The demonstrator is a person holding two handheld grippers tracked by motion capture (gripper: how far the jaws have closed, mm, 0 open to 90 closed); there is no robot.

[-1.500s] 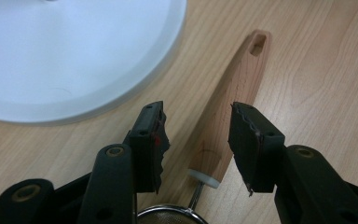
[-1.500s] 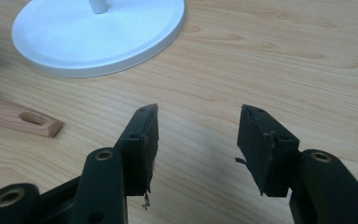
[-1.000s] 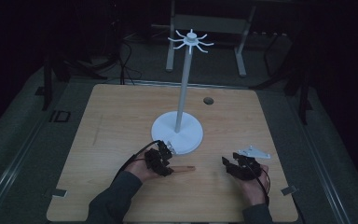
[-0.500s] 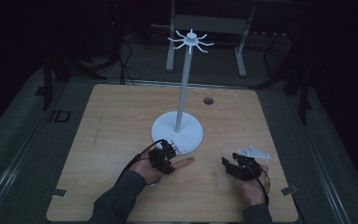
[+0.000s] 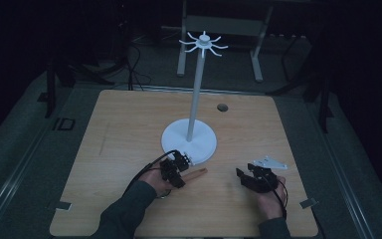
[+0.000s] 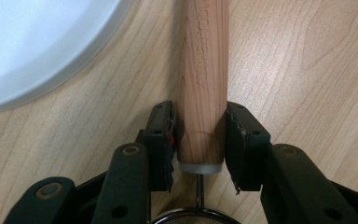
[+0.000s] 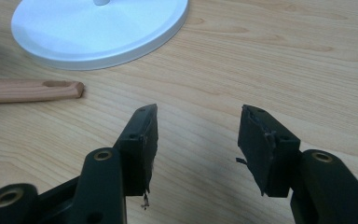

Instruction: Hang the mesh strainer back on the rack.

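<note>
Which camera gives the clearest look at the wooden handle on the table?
The left gripper view: the wooden handle lies close up between the left tool's pads, grain and metal collar visible. The right gripper view shows its far end; the high view, a small stick.

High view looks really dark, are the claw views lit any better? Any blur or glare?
High view: dim, room black, only the table and white stand readable. Left gripper view: bright, wooden handle sharp, soft sheen on the wood. Right gripper view: evenly lit, right claw sharp, stand base slightly soft.

Stand [image 5: 189, 142] mid-table, handle [image 5: 195, 174] just before its base — seemingly apart, hole [image 5: 222, 107] behind.
</note>
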